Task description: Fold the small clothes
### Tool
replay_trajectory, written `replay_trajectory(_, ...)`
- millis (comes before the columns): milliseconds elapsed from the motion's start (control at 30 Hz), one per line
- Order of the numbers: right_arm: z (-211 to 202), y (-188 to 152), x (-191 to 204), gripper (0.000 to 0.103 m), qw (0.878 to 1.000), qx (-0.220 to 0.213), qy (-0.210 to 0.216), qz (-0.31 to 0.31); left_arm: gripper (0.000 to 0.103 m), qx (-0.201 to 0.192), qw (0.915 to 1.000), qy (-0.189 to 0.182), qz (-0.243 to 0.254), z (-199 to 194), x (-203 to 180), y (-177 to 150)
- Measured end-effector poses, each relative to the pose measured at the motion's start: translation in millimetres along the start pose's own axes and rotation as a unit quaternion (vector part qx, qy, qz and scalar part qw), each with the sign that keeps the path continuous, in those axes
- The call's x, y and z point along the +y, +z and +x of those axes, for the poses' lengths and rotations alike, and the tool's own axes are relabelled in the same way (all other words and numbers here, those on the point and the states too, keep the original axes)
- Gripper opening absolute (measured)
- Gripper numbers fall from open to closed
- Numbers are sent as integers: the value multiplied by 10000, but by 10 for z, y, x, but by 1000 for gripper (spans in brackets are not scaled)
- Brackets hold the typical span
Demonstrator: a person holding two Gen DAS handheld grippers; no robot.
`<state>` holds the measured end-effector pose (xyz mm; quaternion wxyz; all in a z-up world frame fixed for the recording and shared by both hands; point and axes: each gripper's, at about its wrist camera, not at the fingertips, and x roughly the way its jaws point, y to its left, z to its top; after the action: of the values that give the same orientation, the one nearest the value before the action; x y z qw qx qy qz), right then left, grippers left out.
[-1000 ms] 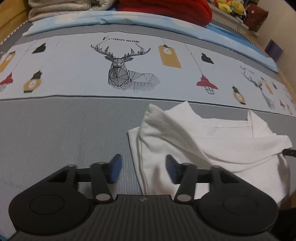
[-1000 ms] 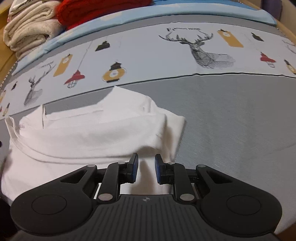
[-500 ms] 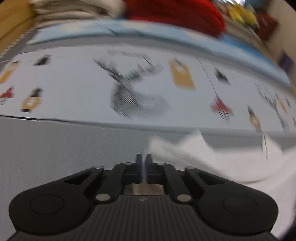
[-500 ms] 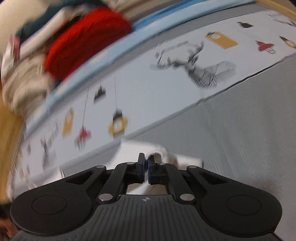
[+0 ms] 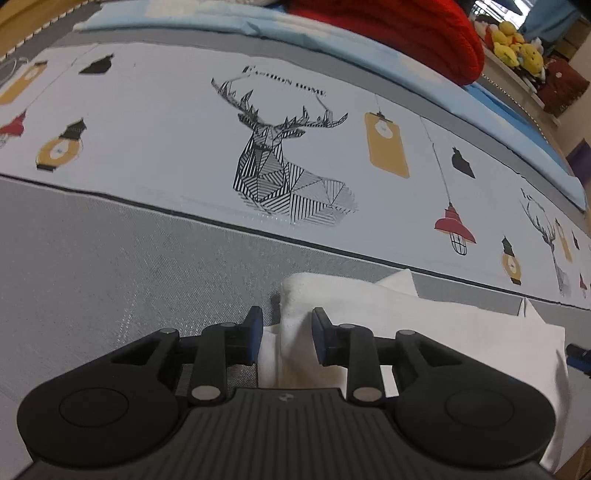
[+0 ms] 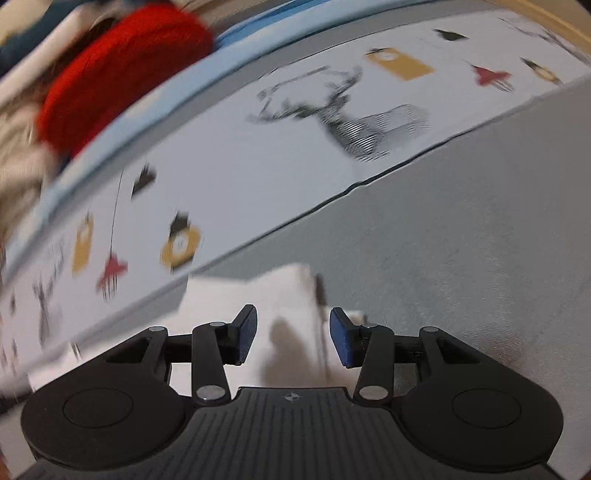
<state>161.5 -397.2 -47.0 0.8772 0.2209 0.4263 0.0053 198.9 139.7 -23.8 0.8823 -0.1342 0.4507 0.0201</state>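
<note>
My left hand-held gripper [image 5: 287, 334] and right hand-held gripper [image 6: 292, 334] are both released — white garment [image 5: 424, 325] partly folded on the bed [image 5: 110, 266]; final folds remain.

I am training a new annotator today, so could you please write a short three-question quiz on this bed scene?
1. True or false: the left tool is shut on the folded white cotton garment.
2. The black line-drawn deer print sits on which band of the bed cover: A grey, B white, C blue?
3. Fill in: the chunky red knitted item lies at the ____ end of the bed, beyond the print.

Key: 1 false, its jaws stand apart; 2 B; 3 far.
</note>
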Motion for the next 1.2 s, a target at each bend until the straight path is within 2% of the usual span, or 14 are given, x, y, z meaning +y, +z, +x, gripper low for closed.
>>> replay_trajectory(100, 88, -59, 133, 45, 9989, 102, -88, -458, 32, 53, 10000, 22, 18, 34, 11, -12)
replay_trajectory(167, 154, -80, 175, 32, 9976, 181, -225, -632, 30, 49, 10000, -8, 46, 50, 0, -15)
replay_trajectory(200, 173, -90, 192, 19, 9969, 207, -304, -692, 26, 43, 10000, -48, 64, 53, -5, -15)
replay_trajectory(233, 178, -85, 194, 12, 9967, 210, -344, -706, 10, 29, 9999, -87, 88, 52, -13, -14)
replay_trajectory(300, 152, -78, 187, 2, 9974, 149, -267, -660, 4, -141, 9998, -21, 132, 7, -31, -3)
replay_trajectory(500, -215, -10, 192, 0, 9935, -1068, -83, -375, 4, -728, 9973, -16, 117, -169, -65, 51)
replay_trajectory(567, -212, -12, 194, 1, 9921, -1154, -307, -379, 10, -632, 9979, -42, 97, -149, -70, 64)
replay_trajectory(667, -48, -26, 115, 4, 9973, -584, -429, -83, 29, -508, 9986, 42, 104, -173, -53, 18)
replay_trajectory(767, -88, -65, 112, 13, 9966, -477, -662, -132, 32, -482, 9987, -113, 96, -294, -15, -71)
replay_trajectory(833, -174, -114, 136, 29, 9960, -478, -717, -236, 32, -210, 9989, -396, 152, -329, 6, -164)
replay_trajectory(900, -254, -184, 140, 32, 9966, -298, -656, -393, 32, 77, 9967, -616, 524, -364, -41, -304)
replay_trajectory(1033, -305, -452, 142, 37, 9922, 401, -549, -1042, 32, 661, 9740, -842, 1995, -352, -276, -697)
replay_trajectory(1133, -232, -685, 87, 41, 9817, 956, -756, -1463, 31, 1119, 9467, -416, 2993, -223, -373, -1031)
replay_trajectory(1200, -171, -788, 37, 50, 9746, 1170, -972, -1645, 32, 1004, 9465, -484, 3027, -290, -369, -1037)
